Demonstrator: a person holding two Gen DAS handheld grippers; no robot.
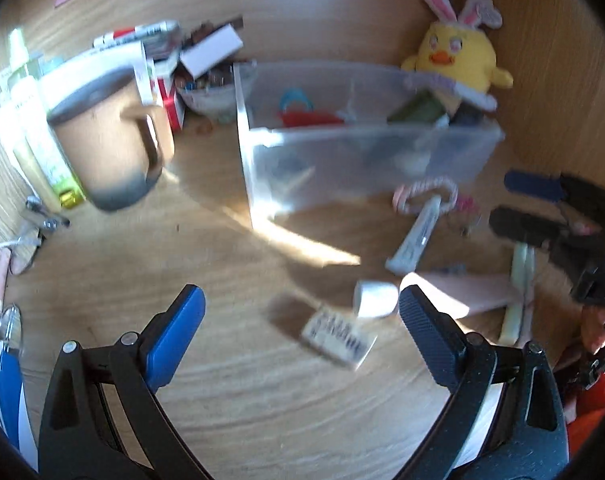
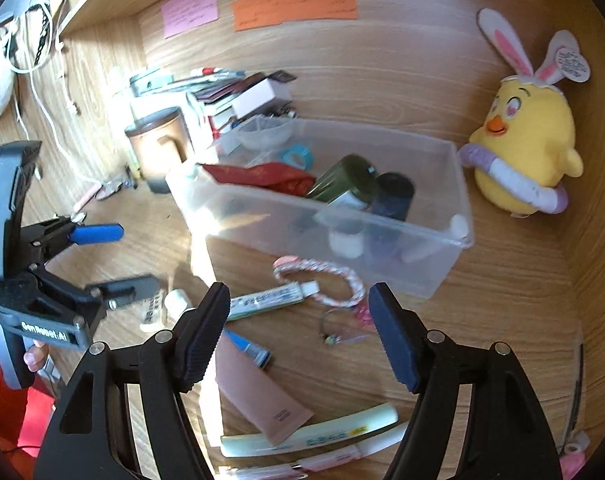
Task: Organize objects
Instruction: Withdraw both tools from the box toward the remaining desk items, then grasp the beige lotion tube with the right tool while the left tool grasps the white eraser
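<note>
A clear plastic bin [image 1: 366, 160] [image 2: 442, 240] stands on the wooden desk and holds a red pouch [image 2: 262, 176], a green bottle [image 2: 342, 178] and a dark jar [image 2: 394, 196]. Loose items lie in front of it: a small white tube [image 1: 416, 236] [image 2: 268, 298], a pink-white rope loop [image 2: 338, 280], a pink tube [image 2: 262, 396], a pale stick [image 2: 314, 432] and a small white bottle [image 1: 344, 332]. My left gripper [image 1: 302, 312] [image 2: 118, 256] is open and empty above the white bottle. My right gripper [image 2: 298, 312] [image 1: 514, 204] is open and empty above the tubes.
A brown mug [image 1: 110, 140] stands left of the bin, with bottles [image 1: 34, 128], boxes and pens behind it. A yellow plush chick [image 2: 530, 152] sits against the back wall at right. Sticky notes [image 2: 294, 6] hang on the wall. Glasses [image 1: 26, 236] lie at far left.
</note>
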